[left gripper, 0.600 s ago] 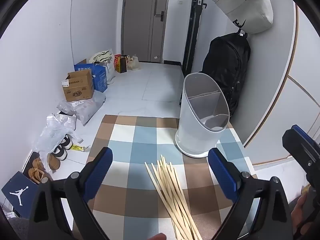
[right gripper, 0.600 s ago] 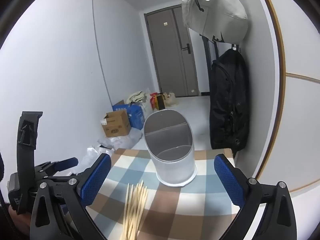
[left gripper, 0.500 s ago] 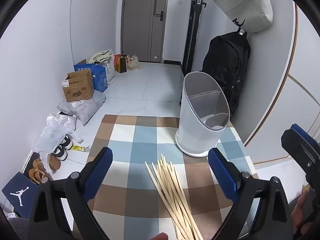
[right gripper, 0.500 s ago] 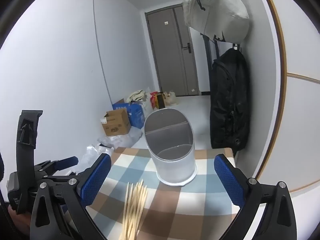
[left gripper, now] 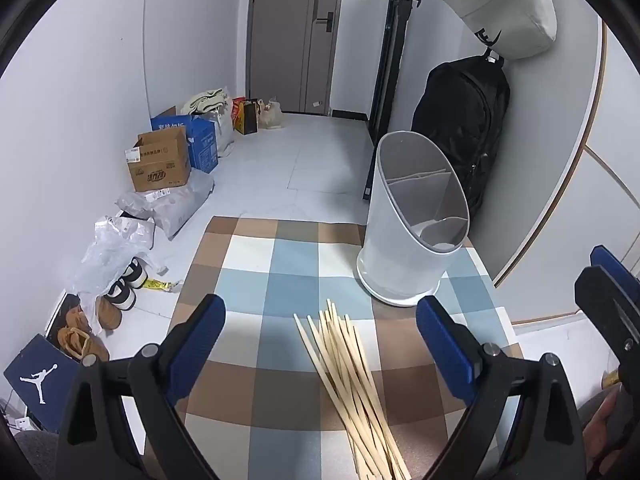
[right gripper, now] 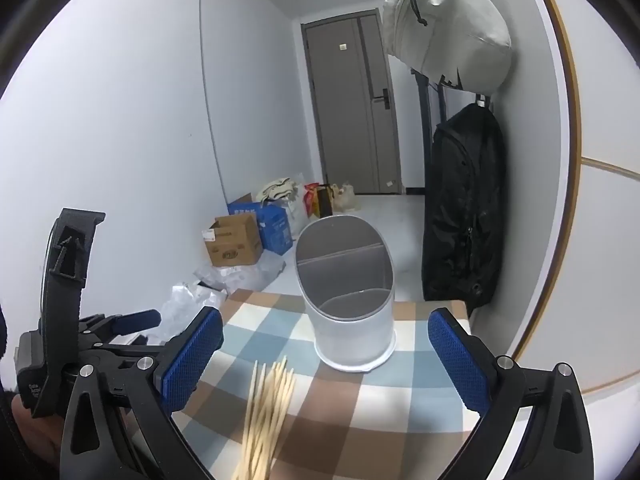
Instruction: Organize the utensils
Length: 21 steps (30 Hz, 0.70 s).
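A loose bundle of several wooden chopsticks lies on the checked tablecloth, tips pointing away from me. Behind it to the right stands a white utensil holder with divided, empty compartments. My left gripper hovers open above the near end of the chopsticks, nothing between its blue pads. In the right wrist view the chopsticks lie low and centre, the holder beyond them. My right gripper is open wide and empty; the left gripper shows at that view's left.
The table's far edge drops to a tiled floor with cardboard boxes, plastic bags and shoes at the left. A black backpack and a grey bag hang on the right wall, close behind the holder.
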### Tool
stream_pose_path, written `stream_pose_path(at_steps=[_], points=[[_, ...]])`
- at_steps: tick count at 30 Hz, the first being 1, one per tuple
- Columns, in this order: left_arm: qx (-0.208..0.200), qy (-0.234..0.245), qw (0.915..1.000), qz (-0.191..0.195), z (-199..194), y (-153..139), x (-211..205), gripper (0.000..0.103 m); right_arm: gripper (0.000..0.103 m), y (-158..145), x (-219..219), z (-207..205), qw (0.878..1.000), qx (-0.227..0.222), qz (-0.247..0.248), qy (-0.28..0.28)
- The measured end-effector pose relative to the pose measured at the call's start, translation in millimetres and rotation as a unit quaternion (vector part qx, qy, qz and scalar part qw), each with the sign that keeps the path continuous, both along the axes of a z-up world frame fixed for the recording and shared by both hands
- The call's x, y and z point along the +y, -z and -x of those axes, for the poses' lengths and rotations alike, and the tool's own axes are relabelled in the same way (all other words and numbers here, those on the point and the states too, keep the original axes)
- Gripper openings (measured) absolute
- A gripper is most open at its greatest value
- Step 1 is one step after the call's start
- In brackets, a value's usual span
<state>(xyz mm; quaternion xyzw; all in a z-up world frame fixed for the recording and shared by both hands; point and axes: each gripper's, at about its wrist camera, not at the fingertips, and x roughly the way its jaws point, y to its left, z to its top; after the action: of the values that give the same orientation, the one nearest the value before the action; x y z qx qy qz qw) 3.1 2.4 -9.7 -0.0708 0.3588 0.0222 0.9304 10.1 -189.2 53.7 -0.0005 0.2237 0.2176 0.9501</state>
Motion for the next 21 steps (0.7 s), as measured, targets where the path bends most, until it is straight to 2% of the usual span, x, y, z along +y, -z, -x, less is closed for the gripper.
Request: stream_pose_path(at_steps=[21], points=[[0.006, 0.008, 0.9999, 0.011, -3.5, 1.3, 1.6, 0.093, 0.103, -2.0, -3.0, -6.4, 1.000, 0.016, 0.001, 0.006]])
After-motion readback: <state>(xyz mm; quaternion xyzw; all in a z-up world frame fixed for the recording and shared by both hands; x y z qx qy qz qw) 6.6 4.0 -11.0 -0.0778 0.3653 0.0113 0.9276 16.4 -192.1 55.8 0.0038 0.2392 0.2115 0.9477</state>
